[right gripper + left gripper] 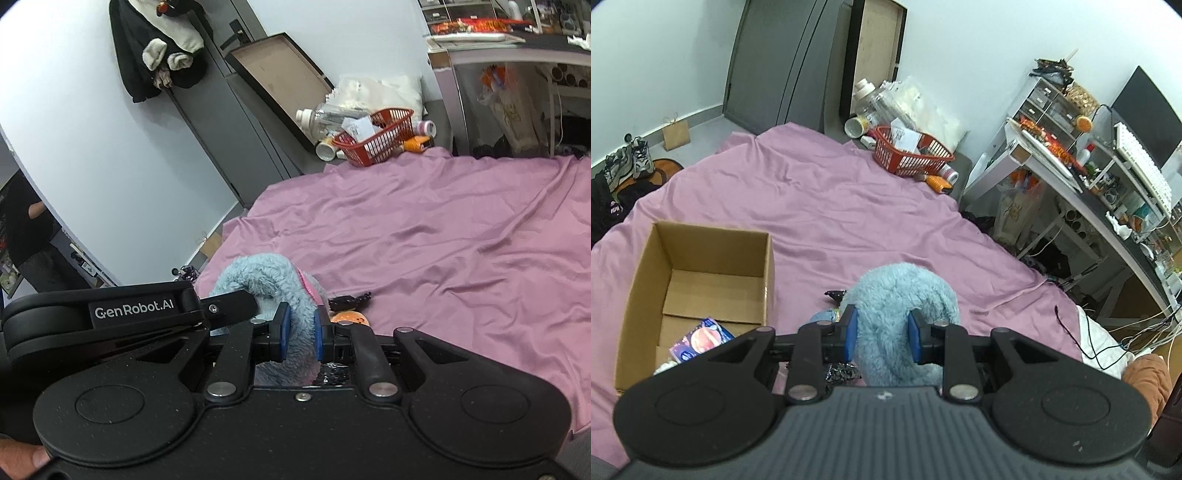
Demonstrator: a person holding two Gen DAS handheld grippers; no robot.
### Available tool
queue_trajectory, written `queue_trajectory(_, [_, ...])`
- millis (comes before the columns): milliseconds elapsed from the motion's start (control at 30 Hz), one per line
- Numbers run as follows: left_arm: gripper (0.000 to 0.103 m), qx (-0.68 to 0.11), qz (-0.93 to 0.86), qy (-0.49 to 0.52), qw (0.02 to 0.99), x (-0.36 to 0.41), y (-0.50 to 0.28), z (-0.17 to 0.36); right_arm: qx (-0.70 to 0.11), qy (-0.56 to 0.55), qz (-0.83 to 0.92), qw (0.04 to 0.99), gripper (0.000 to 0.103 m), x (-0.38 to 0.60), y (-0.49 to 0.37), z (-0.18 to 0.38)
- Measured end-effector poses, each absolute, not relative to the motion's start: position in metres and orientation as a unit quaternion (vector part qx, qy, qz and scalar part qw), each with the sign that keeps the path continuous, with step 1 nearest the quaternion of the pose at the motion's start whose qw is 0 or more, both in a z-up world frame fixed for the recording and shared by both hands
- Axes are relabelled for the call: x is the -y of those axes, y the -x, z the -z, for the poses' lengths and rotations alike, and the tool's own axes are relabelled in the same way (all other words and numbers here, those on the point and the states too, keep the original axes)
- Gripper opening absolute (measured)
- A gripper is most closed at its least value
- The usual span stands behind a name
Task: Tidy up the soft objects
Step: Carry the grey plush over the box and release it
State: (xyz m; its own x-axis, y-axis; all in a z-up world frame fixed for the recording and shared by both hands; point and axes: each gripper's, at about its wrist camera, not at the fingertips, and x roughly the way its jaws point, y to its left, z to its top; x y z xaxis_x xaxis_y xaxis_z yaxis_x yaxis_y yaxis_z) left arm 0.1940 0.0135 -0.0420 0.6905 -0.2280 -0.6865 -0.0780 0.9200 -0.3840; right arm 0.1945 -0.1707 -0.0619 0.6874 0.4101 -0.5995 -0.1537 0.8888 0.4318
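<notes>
A: We have the blue plush toy (901, 314) pinched from both sides. Our left gripper (882, 334) presses its blue pads into the fur with the pile bulging round them, and our right gripper (301, 334) squeezes another part of the same toy (266, 284), near a strip of pink trim.

B: It sits over the pink bedsheet (820, 206), just right of the cardboard box (701, 280). We judge it light and very soft, since the fur gives way under the pads instead of resisting.

A: Then it should not slip easily, as the pile grips well. But it will sag and flop, so we would hold a thick, stuffed part, not a loose edge.

B: Agreed. Whether it is lifted clear of the sheet we cannot tell from here.

A: The box is open, with a colourful packet (701, 338) lying in its near corner and bare floor behind it. There looks to be room for the toy.

B: Small things lie under our grippers too: something orange (349, 317) and a dark, shiny wrapper (840, 371). Farther off, a red basket (912, 151) stands at the bed's far end.
</notes>
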Motion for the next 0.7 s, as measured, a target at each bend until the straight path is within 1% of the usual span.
queue_trajectory(233, [0.027,-0.379,0.047,0.2,0.903,-0.03,-0.179,0.032,-0.35,-0.172,-0.158,0.907,0.013,0.155,-0.181,0.052])
queue_trajectory(700, [0.027,-0.364,0.034,0.212,0.906,-0.075,-0.166,0.031,-0.349,-0.163,-0.183,0.905,0.013,0.113,-0.178,0.05])
